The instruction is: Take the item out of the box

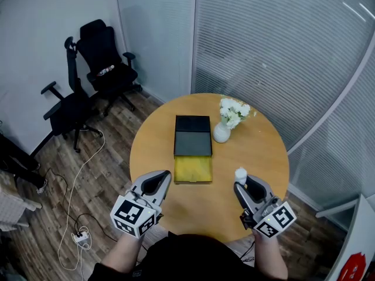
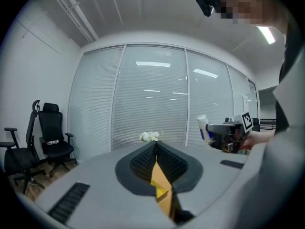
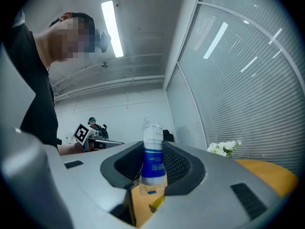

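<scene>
I held my left gripper [image 1: 166, 177] low over the near-left edge of the round wooden surface [image 1: 258, 148], tilted inward toward the middle. Its fingers were pressed together at the tips with nothing between them. My forearm came in from below, and the marker cube sat closest to me.

My right gripper [image 3: 152, 147] was at the near-right edge, level with the left one and well apart from it. Its fingers were clamped on a small bottle [image 3: 153, 136] with a blue label and a pale cap. The bottle stood upright between the pads, its top rising above the fingertips. It was out of the box [image 1: 193, 144] and held above the surface, to the right of the box's near end.

The box lay open in the middle of the surface, between my two grippers and further from me. It had a black section at the far end, a grey one in the middle and a yellow panel [image 1: 193, 168] nearest me. Just beside its far-right corner stood a white vase [image 1: 221, 133] of white flowers [image 1: 234, 111].

Beyond the surface were glass walls with blinds. Two black office chairs [image 1: 105, 63] stood on the wood floor at the left, with a white cable [image 1: 75, 192] trailing to a power strip [image 1: 79, 237].
</scene>
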Demonstrator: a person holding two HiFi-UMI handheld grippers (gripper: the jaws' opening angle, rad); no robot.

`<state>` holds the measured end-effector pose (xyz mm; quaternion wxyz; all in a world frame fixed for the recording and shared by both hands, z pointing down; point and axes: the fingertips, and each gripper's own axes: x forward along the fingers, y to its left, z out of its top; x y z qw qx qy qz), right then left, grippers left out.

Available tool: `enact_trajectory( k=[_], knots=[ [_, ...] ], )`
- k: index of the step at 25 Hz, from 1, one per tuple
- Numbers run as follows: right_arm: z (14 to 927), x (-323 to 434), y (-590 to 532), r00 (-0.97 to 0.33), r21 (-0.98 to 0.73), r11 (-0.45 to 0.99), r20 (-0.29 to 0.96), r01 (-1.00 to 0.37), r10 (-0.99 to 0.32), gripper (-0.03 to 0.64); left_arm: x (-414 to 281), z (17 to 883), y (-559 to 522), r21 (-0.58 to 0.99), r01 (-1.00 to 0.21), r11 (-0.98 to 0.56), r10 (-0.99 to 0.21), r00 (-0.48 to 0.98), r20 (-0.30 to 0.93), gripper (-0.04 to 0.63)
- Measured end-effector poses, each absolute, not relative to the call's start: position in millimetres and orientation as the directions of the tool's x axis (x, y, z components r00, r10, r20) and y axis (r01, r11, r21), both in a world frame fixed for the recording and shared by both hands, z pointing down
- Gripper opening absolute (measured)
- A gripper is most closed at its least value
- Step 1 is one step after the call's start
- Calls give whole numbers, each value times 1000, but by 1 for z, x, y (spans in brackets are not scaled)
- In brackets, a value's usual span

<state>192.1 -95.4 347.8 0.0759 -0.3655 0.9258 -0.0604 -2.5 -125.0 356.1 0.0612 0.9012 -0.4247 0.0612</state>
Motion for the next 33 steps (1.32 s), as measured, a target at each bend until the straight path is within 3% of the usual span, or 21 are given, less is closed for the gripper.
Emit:
enact_trajectory(
  k=[33],
  knots=[
    [353,178,-96,-725,-157,726,-73,-670,-685,132,-16,364,-120,65,-788,-612,-769,613,181,12]
  ],
)
